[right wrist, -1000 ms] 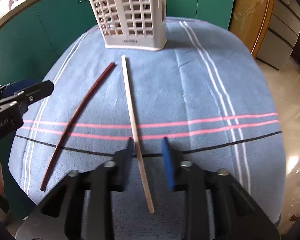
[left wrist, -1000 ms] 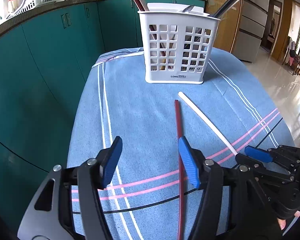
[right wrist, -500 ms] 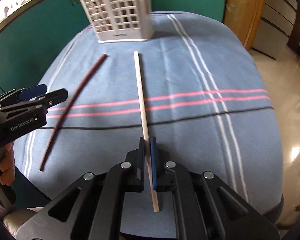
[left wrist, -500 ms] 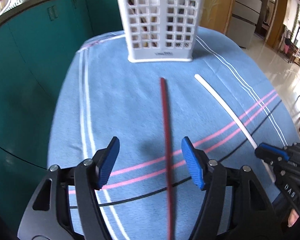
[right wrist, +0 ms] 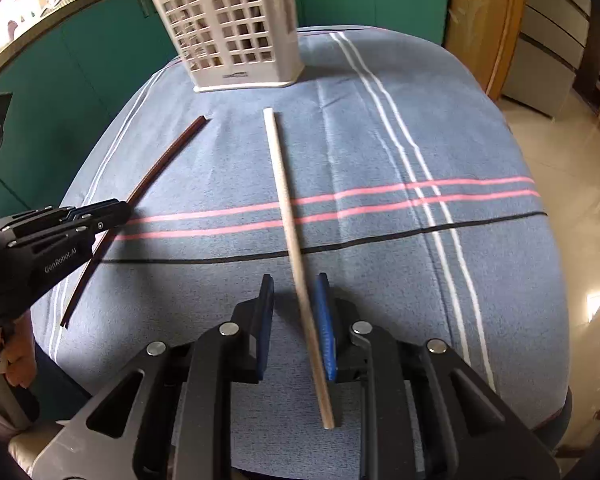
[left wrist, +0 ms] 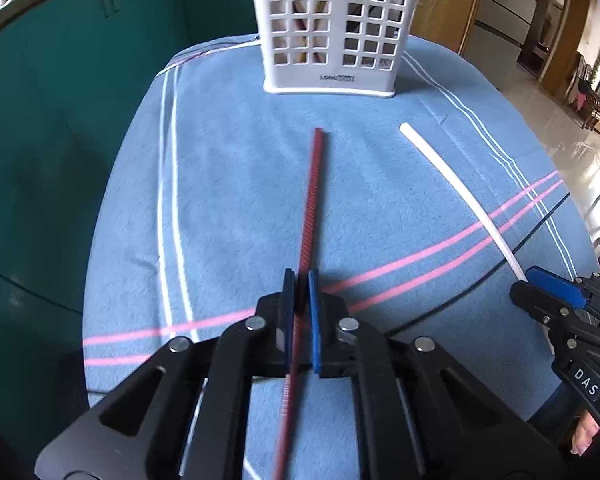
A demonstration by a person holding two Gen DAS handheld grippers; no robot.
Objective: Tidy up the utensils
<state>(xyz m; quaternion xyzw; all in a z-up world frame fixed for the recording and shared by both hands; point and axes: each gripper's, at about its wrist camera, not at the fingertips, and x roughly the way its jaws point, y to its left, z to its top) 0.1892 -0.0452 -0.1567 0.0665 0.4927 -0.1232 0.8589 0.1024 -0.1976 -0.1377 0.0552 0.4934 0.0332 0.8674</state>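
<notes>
**Both chopsticks lined up for pickup, L clamped, R opening**

L gripper (left wrist: pixel 299 280): jaws pinched narrow on the dark red chopstick (left wrist: pixel 311 208), grip near its near end, stick runs straight out fwd along the fingers toward the white utensil basket (left wrist: pixel 332 28). Looks deliberate: held in line w/ the gripper axis so it can be tipped tip-first into the basket.

R gripper (right wrist: pixel 294 308): jaws opening right now, white chopstick (right wrist: pixel 284 200) betw them, lying against the R pad, gap to the other pad. Not a firm clamp imo, prob a re-grip.

White stick lies flat on the blue striped cloth (right wrist: pixel 380 140), far tip pointing at the basket, near end just past the pads toward the cam. Red stick's far tip stops short of the basket base. Sticks well apart, roughly parallel-ish, so grippers don't clash.

Basket upright at far end of cloth, already has utensils inside; can't tell which compartment.
</notes>
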